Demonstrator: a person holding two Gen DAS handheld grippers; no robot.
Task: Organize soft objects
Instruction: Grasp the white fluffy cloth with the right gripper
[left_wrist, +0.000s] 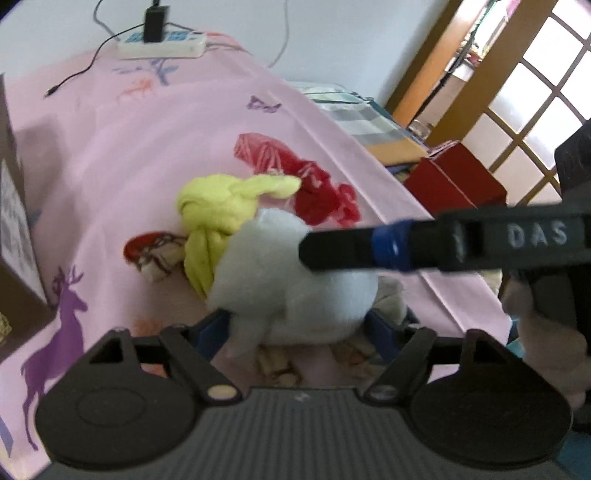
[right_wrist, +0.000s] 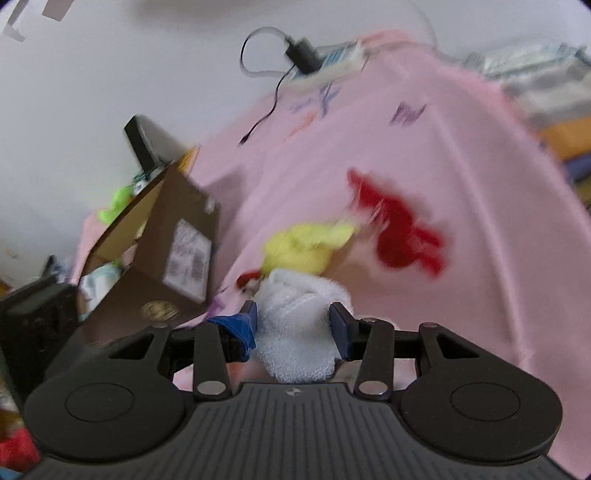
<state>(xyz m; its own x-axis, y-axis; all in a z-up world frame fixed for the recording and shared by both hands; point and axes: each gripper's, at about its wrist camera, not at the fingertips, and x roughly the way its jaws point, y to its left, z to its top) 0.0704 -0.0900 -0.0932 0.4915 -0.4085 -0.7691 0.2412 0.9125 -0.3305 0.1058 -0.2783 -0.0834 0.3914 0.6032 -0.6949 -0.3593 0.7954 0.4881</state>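
A white fluffy towel (left_wrist: 295, 280) lies bundled on the pink sheet (left_wrist: 147, 147). My left gripper (left_wrist: 295, 325) has its blue-padded fingers on either side of the towel's near end. My right gripper (right_wrist: 293, 325) is shut on the same white towel (right_wrist: 299, 332), and one of its fingers (left_wrist: 369, 247) crosses the left wrist view from the right. Behind the towel lie a knotted yellow-green cloth (left_wrist: 221, 214), a red patterned cloth (left_wrist: 310, 177) and a red-and-cream cloth (left_wrist: 151, 254). The yellow cloth (right_wrist: 306, 243) and red cloth (right_wrist: 402, 232) show blurred in the right wrist view.
An open cardboard box (right_wrist: 162, 240) with soft items inside stands at the left. A white power strip (left_wrist: 162, 42) with a black charger and cable lies at the far edge. A red box (left_wrist: 454, 177) and a glazed door are off to the right.
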